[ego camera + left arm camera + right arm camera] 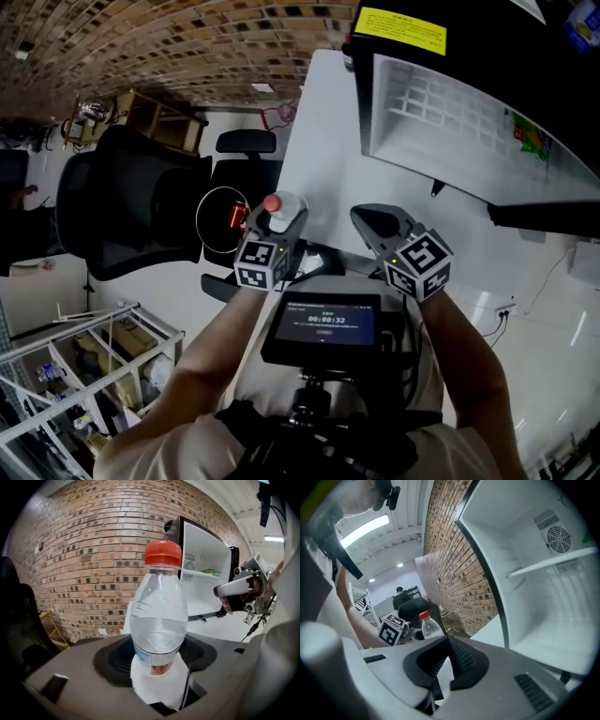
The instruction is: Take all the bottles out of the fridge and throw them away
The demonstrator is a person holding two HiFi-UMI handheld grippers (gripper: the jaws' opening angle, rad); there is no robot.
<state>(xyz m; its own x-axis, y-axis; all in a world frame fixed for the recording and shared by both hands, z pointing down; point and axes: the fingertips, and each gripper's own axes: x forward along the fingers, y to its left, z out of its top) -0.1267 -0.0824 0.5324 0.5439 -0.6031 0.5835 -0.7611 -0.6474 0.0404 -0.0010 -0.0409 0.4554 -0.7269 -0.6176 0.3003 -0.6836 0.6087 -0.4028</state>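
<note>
A clear plastic bottle [157, 616] with a red cap [162, 553] is held upright in the left gripper [158, 663], whose jaws are closed partway on the bottle's lower body. The right gripper [449, 654] is seen with its jaws brought together and nothing between them.

Only in the head view are a yellow sticker [398, 30] on top of the open fridge [431, 103] and a small screen [323, 319] below both grippers shown; the sticker's print cannot be read, while the screen's counter appears to read 00:00:32. A blue-and-red label band [149, 662] on the bottle is seen only in the left gripper view, just above the jaws, its wording illegible. There too, something green [209, 572] is visible on a fridge shelf, beyond and right of the bottle. A fan grille [558, 537] inside the fridge and a person [400, 597] far beyond the left gripper are caught only in the right gripper view.
</note>
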